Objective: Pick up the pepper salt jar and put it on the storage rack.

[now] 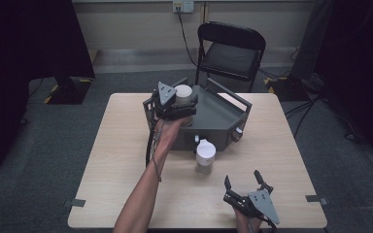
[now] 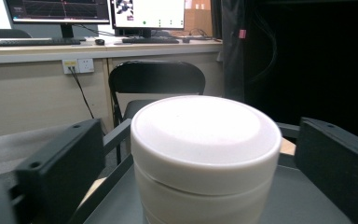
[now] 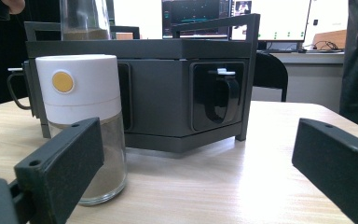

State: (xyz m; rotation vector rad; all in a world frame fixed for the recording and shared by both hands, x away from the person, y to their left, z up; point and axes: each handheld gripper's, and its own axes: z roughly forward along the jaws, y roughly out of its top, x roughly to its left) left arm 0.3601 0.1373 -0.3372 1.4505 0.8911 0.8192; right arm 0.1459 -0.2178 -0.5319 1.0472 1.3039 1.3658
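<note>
While the left gripper [image 1: 180, 108] stands spread around the white-capped jar [image 2: 205, 154] just placed in the grey rack [image 1: 223, 119], the open right gripper [image 1: 243, 183] should next take the second jar [image 1: 205, 155] on the table [image 1: 126, 160].

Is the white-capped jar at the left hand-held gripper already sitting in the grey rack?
In. The jar stands upright on the grey rack floor, with the left hand-held gripper open around it.
</note>
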